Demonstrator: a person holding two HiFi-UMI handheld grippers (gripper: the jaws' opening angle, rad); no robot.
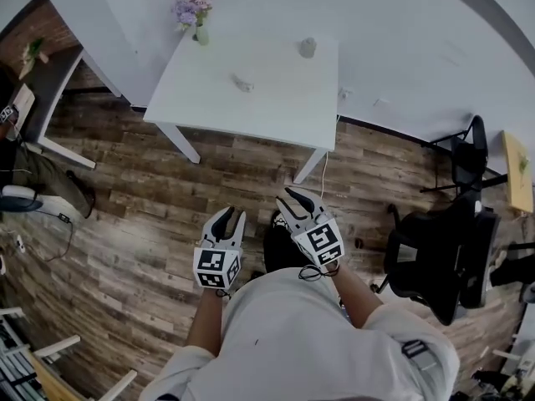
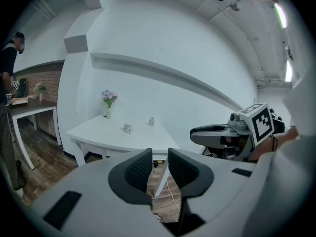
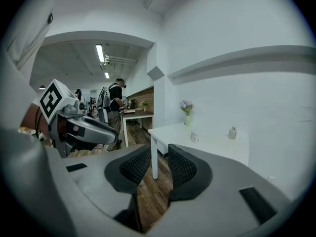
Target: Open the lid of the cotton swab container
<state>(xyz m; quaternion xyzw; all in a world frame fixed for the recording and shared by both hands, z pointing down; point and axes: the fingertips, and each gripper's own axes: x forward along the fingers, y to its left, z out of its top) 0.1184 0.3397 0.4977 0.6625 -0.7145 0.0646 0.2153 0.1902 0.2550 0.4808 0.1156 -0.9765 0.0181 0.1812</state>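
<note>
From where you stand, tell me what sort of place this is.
Likely an office or lab workroom: a white table by a bare wall, black office chairs, and a person at another desk.

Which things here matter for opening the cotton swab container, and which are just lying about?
For the job: left gripper, right gripper, white table, near small container, far small container (which holds swabs is unclear).
Lying about: flower vase, black chair, dark desk.

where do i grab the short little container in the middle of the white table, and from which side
Probably round the lower sides of the container, coming in level from the near edge of the table: it is short, sits alone mid-table, and a low grip leaves its top free. Its lid is too small to make out.
</note>
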